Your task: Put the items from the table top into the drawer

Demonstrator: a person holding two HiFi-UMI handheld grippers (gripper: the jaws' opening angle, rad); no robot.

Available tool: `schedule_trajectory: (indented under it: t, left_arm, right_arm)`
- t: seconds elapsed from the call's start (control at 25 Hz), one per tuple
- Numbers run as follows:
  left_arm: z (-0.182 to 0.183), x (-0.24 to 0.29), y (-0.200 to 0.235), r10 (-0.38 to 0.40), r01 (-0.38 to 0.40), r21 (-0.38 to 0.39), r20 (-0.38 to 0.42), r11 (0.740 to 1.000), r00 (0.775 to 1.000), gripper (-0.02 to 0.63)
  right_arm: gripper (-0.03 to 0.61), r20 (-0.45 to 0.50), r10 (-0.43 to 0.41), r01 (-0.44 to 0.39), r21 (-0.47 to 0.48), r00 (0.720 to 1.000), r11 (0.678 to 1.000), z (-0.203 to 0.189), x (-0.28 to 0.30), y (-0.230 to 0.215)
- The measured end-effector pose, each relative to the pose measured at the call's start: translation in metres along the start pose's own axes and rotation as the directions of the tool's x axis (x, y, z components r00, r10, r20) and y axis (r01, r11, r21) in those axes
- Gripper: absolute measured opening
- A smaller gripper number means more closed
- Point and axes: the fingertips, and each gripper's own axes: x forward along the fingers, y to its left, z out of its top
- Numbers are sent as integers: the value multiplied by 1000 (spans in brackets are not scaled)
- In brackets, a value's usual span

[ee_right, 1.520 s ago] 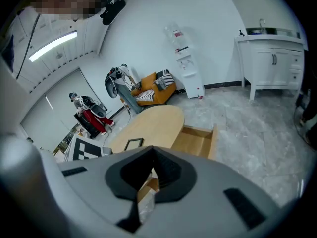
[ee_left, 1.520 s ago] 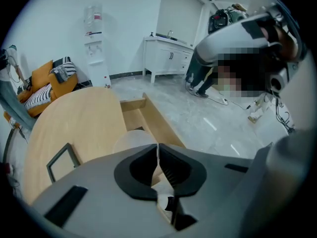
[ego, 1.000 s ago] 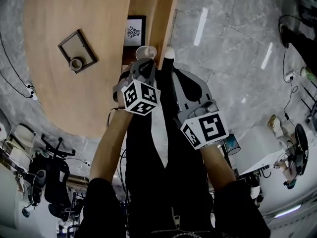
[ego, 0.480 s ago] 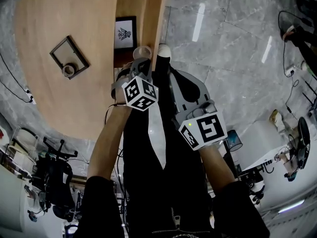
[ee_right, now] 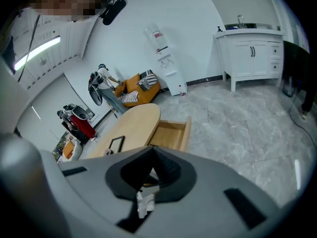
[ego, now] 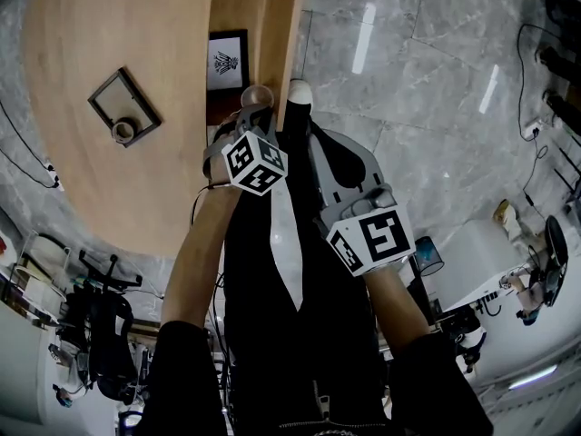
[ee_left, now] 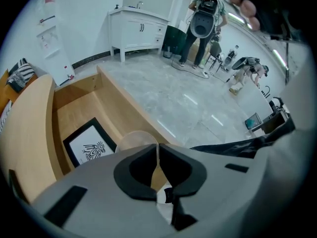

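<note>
The left tongs [ee_left: 157,150] are clamped on the thin rim of a pale, translucent round piece [ee_left: 132,140]. Over the last second they have sunk toward the open light-wood drawer [ego: 238,12]. The piece now hangs over the drawer's near end, just near of the black-framed picture with a black winged figure [ego: 224,60] that already lies on the drawer floor. We judge this to be the lowering before release: the jaws have not parted, so the piece is not yet delivered. The right tongs [ee_right: 151,152] stay back on the right, jaws together with nothing between them. On the oval light-wood worktop [ego: 109,25], well to the left, an empty dark rectangular frame [ego: 100,98] and a small roll of tape [ego: 123,132] inside it are yet to be moved. We can read no brand or wording anywhere: the picture shows only its drawing, and the cubes on the tongs carry only square markers.
</note>
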Motion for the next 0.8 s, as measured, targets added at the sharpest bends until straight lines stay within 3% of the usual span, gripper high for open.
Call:
schedule_trajectory:
  t: [0.08,0.2,0.28,0.56,0.8]
  left_arm:
    - [-1,2,-3,-27,27,-7,-6,1000,1000,25]
    - [-4,5,-7,-70,69,-41,-11,997,998,114]
    - [-4,5,-8,-76,76,-52,-3,996,997,126]
    - [3,-12,-8,-58,62,-66,52,996,997,132]
    - [5,-35,8,7,8,-120,124,993,992,130]
  right_arm:
    - [9,-2,1,-1,0,1000,1000,1,1,0]
    - [9,-5,1,-1,0,1000,1000,1,2,-1]
    - [9,-7,3,-3,0,1000,1000,1,3,0]
    - [9,-12,15,-15,-3,1000,1000,2,7,6]
    - [9,-16,42,-42,-19,999,999,4,13,20]
